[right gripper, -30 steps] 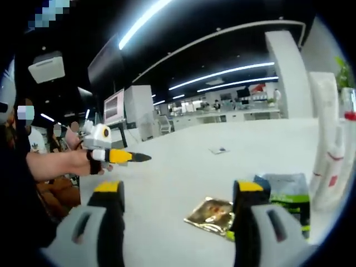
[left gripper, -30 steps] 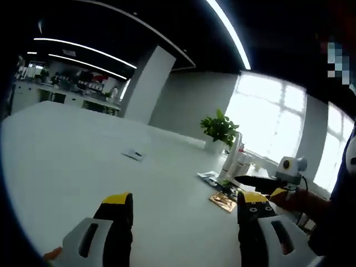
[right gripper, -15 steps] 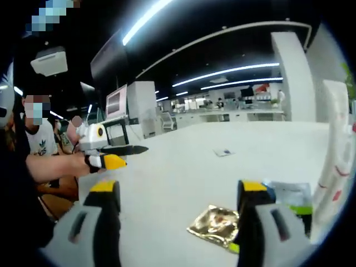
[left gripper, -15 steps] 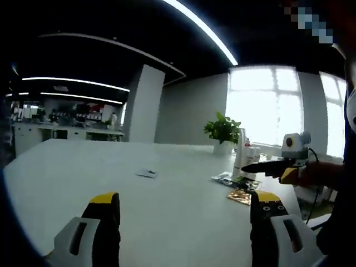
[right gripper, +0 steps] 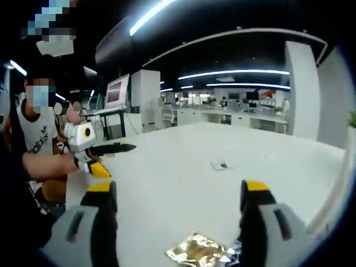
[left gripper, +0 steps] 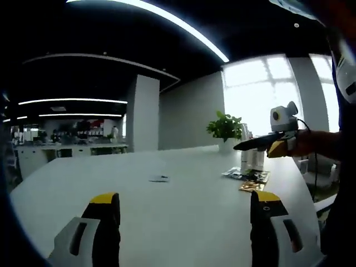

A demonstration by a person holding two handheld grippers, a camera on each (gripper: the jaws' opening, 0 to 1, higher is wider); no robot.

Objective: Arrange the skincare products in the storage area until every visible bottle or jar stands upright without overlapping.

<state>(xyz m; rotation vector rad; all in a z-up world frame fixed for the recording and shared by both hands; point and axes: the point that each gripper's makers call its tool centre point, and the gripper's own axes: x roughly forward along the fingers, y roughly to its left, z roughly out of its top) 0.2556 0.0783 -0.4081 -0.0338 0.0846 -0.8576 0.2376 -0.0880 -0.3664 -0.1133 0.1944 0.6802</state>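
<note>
Left claw (left gripper: 183, 208) and right claw (right gripper: 177, 197) held level above table (left gripper: 167, 194), jaws apart (both empty, seemingly).

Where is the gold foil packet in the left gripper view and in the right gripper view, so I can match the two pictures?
Left gripper view: the gold foil packet lies flat on the white table, right of centre, near the bottles.
Right gripper view: the packet lies at the bottom centre, between that view's own tongs.
Shared landmark: the small card lying on the table.

Glossy foil sachet (right gripper: 197, 251), matt table (left gripper: 183, 206).
</note>
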